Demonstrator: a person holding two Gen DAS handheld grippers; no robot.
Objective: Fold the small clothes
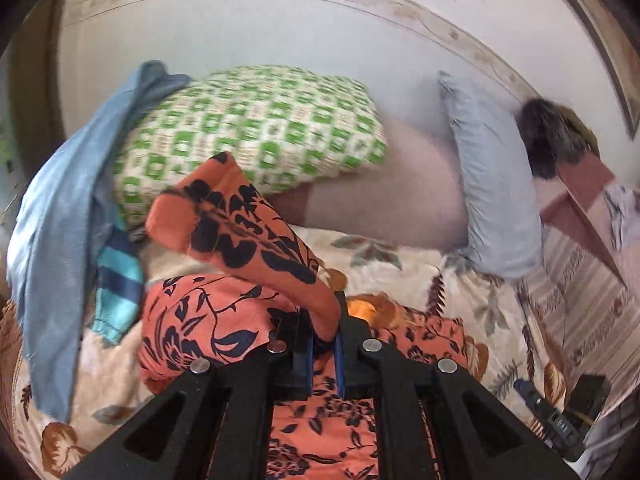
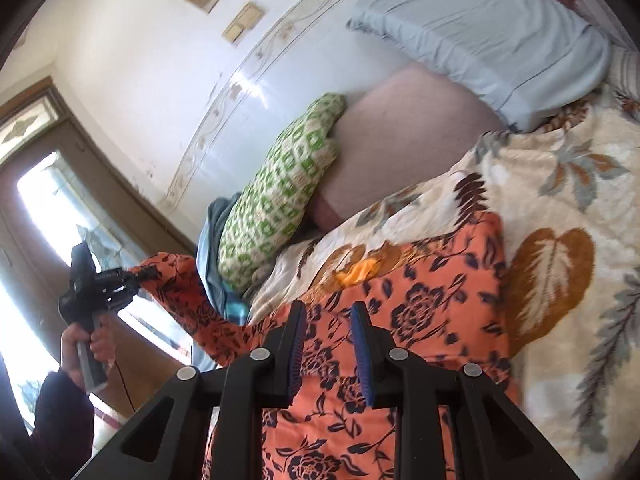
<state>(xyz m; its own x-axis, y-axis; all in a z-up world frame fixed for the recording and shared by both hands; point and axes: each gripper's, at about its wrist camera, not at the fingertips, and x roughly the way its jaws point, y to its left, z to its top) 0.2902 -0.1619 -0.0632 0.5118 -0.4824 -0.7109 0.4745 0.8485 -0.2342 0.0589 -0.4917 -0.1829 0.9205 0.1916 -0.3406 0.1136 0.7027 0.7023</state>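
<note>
The orange floral garment lies spread on the bed, its long axis running from under my right tool toward the green pillow. One end, seemingly a sleeve, is lifted off to the left. My left tool is clamped on that sleeve; my right tool hovers over the body of the cloth with its jaws apart, gripping nothing. I judge I'm mid-fold: next, carry the sleeve across the body and lay it flat.

White wall, bright window, bed with floral blanket.
</note>
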